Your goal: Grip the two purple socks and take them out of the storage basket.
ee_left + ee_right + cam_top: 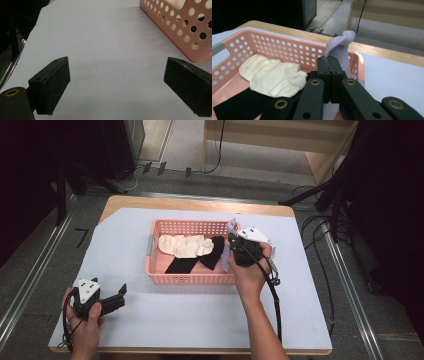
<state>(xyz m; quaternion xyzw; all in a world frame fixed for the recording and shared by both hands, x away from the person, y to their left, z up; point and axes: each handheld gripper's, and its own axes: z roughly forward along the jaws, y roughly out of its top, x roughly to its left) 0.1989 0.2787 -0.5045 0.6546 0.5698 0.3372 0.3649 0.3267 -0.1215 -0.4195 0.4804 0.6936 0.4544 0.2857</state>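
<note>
Pink plastic, pierced with round holes, makes up the basket [190, 278] that sits at the middle of the high view on a pale sheet [200, 320] covering your wooden table [200, 202]. Inside it lie cream socks [186, 245] toward the upper left and black socks [197, 257] toward the lower right, touching one another. Your right gripper [233, 239] stands at the basket's right edge in that view, with your hand [250, 275] wrapped round its body; in the right gripper view its jaws are pressed together on a lavender sock [342, 48], whose free end curls up above the jaw tips at the upper centre of the frame, over the basket's far right corner. In the high view the same sock shows as pale purple cloth above and below the gripper, hanging just at the basket's right wall. Your left gripper [121, 292] sits at the lower left of the high view, low over the sheet and well apart from the basket, pointing right. In the left gripper view its jaws stand wide apart with nothing between them, and the basket's corner fills the upper right of that frame.
</note>
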